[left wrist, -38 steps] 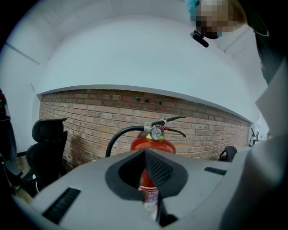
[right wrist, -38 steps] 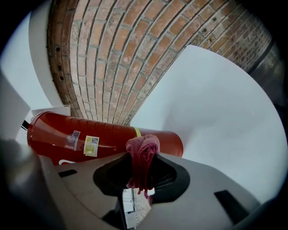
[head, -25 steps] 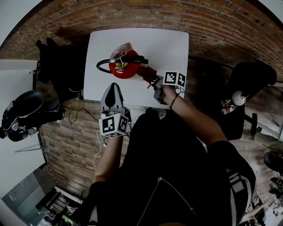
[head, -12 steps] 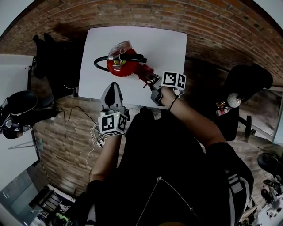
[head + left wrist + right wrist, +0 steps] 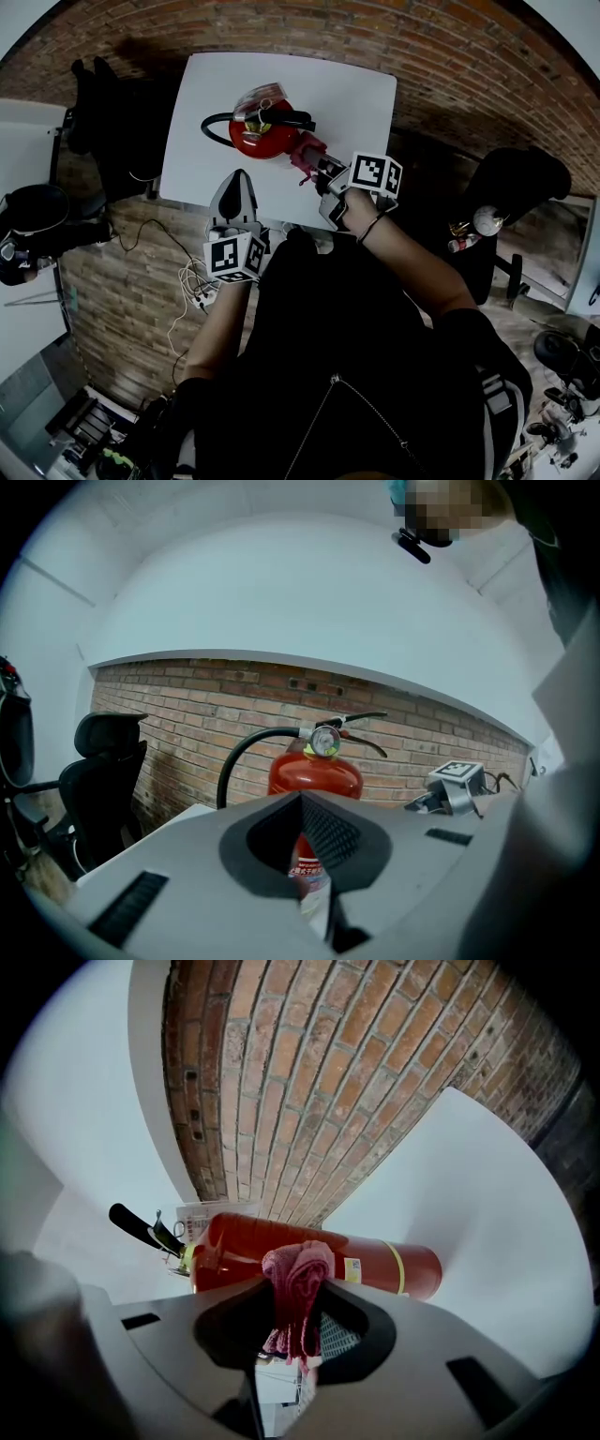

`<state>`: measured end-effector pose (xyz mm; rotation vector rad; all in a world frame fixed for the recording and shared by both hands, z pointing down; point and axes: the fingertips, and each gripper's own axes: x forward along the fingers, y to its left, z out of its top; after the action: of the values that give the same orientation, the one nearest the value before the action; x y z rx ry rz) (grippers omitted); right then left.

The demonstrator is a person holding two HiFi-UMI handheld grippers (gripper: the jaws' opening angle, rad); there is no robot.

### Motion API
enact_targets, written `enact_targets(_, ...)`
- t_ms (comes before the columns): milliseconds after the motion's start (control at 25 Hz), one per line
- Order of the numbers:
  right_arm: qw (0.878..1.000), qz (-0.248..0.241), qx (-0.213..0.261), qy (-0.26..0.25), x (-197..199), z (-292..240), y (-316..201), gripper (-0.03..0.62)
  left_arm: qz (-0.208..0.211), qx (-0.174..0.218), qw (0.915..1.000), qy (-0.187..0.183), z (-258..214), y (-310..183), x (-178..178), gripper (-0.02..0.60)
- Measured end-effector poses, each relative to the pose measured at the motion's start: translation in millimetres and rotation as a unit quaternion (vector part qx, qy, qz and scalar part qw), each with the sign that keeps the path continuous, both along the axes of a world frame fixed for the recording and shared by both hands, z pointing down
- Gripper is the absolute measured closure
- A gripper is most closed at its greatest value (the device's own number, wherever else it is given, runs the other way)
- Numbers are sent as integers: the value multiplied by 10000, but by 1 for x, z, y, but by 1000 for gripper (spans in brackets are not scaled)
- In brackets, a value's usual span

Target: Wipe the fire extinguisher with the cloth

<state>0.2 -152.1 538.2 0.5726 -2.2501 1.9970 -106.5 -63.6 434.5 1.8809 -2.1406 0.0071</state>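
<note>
One red fire extinguisher ahead of both jaws; one pink cloth between right jaws; one left gripper, one right gripper; one white table.

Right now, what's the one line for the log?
right tongs: shut on cloth | cloth: beside fire extinguisher | left tongs: shut, empty

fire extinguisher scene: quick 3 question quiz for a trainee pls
1. True or false: the right tool grips the crumpled pink-red cloth.
2. The upright red metal fire extinguisher stands on: A) brick floor, B) white rectangular table, C) black chair.
3. Which tool holds nothing between its jaws?
Key: 1 true; 2 B; 3 the left tool, jaws together.
</note>
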Motion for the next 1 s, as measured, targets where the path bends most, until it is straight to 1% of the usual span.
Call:
enact_targets(600,9983,29,226,-528,3,-64,4,479,34,128,9999,-45,-8,3,3,571)
enact_targets(1000,9961,-89,294,-824,4,-95,3,479,-111,175,9998,-83,-14,9,4,572)
